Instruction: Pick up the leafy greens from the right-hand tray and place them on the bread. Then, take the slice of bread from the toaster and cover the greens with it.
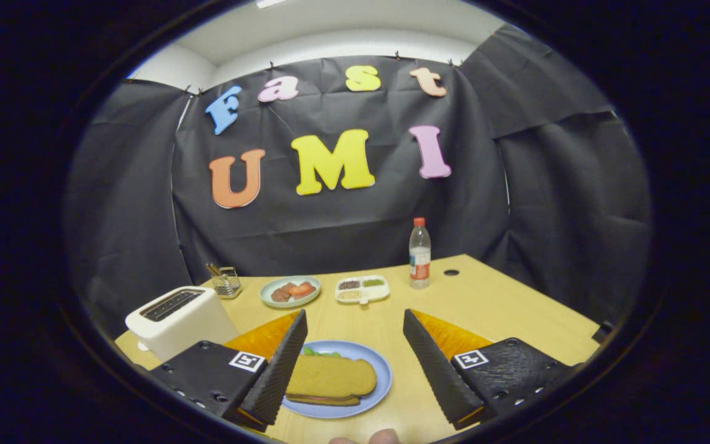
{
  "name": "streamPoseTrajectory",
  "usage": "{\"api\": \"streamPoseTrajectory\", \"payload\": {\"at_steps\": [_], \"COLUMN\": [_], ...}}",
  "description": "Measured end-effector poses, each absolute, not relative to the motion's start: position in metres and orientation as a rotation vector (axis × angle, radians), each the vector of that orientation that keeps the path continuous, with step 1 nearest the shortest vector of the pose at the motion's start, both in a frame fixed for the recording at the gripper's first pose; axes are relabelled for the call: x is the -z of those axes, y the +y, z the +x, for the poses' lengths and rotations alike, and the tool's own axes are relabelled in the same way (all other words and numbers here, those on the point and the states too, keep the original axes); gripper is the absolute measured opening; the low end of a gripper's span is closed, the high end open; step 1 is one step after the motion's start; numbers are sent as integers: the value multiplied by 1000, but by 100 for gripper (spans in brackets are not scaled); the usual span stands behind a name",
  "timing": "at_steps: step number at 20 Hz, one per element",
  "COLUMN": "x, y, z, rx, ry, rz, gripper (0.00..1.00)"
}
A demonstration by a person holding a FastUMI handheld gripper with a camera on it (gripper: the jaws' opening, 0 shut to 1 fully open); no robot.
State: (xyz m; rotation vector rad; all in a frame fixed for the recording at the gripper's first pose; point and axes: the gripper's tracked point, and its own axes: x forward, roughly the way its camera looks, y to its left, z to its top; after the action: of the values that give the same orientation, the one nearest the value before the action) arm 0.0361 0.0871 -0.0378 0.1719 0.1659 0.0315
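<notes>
**Sandwich stacked on the blue plate, gripper spread wide above it**

Fingertips of a person's hand [367,438] peek in at the very bottom, just below the plate. Ahead of them the gripper [354,333] stands wide open, its two fingers well apart and holding nothing; neither finger presses on any object. Each finger body carries a small square black-and-white marker.

Between the fingers, closer to the left one, lies a blue plate [379,379] on the pale wooden table [490,308]. On it rests a tan slice of bread [333,375] as the top layer, lying flat. A bit of leafy greens [321,353] pokes out from under its far edge, and a darker lower layer [324,400] shows under its near edge. The left finger overlaps the plate's left side in the view; whether it touches the plate cannot be told.

Beyond the left finger sits a white toaster [179,317], its top slots dark. Farther back stand a small wire holder [227,282], a light green plate [290,291] with reddish and brown food, and a white divided tray [362,288] with dark and green contents. Right of the tray stands a clear bottle [420,253] with a red cap; its label is too small to read.
</notes>
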Motion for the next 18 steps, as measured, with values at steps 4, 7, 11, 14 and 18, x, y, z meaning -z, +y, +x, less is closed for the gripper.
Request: {"api": "streamPoseTrajectory", "payload": {"at_steps": [4, 7, 11, 14, 18], "x": [-8, -28, -44, -47, -48], "y": [86, 90, 103, 111, 124], "z": [7, -15, -45, -60, -69], "rx": [-11, -12, -33, -39, -56], "ry": [86, 50, 19, 1, -3], "rz": [109, 71, 71, 74, 82], "gripper": [95, 95, 95, 95, 95]}}
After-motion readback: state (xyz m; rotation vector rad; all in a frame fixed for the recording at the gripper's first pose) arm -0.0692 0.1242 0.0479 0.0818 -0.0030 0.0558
